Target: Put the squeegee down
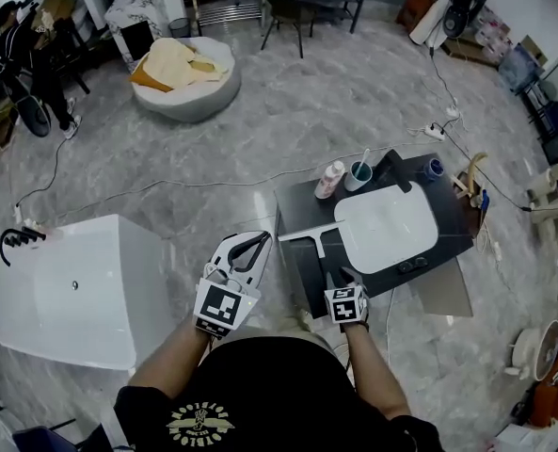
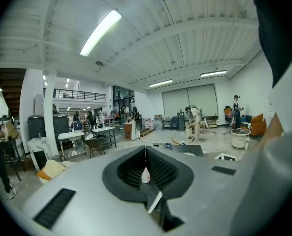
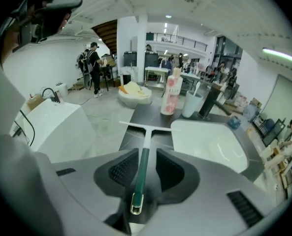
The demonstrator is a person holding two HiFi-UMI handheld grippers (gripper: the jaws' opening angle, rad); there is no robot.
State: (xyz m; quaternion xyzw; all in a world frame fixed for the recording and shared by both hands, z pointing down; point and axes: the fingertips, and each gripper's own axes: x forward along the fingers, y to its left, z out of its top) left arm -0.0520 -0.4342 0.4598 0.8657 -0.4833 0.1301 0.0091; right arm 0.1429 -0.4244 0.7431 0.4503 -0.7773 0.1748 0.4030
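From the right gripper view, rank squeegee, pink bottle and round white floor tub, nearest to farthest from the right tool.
1. Squeegee, between the open jaws.
2. Pink bottle, at the counter's far edge.
3. Round white tub, on the floor beyond, left.

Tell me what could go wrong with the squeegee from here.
The squeegee lies with its handle between the open right tongs, so a crooked pull-away could snag and drag it. Its blade's left end sits near the dark counter's edge; a nudge might tip it off.
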